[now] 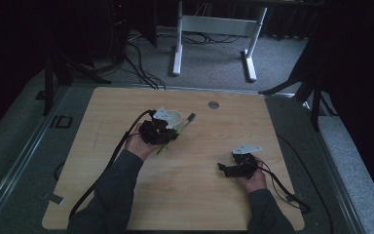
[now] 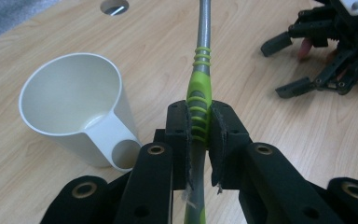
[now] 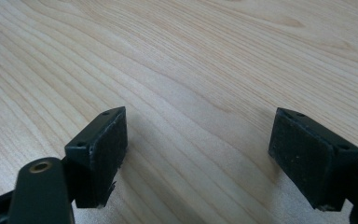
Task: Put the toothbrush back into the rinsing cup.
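My left gripper (image 1: 170,132) is shut on the green ribbed grip of a toothbrush-like tool (image 2: 200,100). Its grey shaft runs forward out of the jaws, and its head (image 1: 191,117) points toward the far side of the table. A white plastic cup (image 2: 70,100) with a loop handle stands upright just left of that gripper, close to it; the high view shows the cup (image 1: 175,117) behind the gripper. My right gripper (image 3: 198,149) is open over bare wood, with nothing between its pads. It sits at the near right (image 1: 228,164) of the table.
The light wooden table (image 1: 195,195) has a round cable grommet (image 1: 214,105) near its far edge. Cables trail from both grippers over the near edge. Beyond the table are white desk legs (image 1: 177,53) and floor cables. The right gripper (image 2: 326,56) shows off to the right in the left gripper view.
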Motion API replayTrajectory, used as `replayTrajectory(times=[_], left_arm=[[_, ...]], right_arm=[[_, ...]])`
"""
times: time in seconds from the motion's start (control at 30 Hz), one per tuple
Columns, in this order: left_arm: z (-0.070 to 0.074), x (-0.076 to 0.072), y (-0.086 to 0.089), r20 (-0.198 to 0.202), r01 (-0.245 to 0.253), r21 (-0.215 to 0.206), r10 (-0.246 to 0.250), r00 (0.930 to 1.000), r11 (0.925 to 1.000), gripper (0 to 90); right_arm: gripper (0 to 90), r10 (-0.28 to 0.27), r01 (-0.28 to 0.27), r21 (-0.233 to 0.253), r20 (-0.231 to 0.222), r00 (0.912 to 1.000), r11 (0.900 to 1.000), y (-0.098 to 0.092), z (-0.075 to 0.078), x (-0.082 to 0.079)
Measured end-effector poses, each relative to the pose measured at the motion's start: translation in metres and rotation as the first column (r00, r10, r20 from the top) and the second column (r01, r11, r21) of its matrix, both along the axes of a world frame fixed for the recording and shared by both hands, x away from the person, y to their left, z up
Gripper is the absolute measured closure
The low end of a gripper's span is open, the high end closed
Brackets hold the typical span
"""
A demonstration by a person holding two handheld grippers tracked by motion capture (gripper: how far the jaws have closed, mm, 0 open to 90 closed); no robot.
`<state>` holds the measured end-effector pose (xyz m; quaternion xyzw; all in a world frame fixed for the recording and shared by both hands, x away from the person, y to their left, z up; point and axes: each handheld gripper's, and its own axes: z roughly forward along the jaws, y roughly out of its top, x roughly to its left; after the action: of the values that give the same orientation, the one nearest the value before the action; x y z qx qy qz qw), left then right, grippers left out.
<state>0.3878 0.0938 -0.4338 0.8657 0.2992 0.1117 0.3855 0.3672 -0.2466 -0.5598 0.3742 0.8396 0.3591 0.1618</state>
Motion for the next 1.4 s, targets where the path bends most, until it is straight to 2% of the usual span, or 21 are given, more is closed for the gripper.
replayTrajectory(times=[0.73,1.4], left_arm=[[0.006,0.001,0.006,0.033,-0.033,-0.087,0.036,0.9988,0.9957,79.5],[0.01,0.004,0.011,0.061,-0.09,-0.172,0.102,0.9929,0.981,79.6]], right_arm=[[19.1,0.0,0.0,0.001,0.0,1.0,1.0,0.0,0.0,0.0],[19.1,0.0,0.0,0.001,0.0,1.0,1.0,0.0,0.0,0.0]])
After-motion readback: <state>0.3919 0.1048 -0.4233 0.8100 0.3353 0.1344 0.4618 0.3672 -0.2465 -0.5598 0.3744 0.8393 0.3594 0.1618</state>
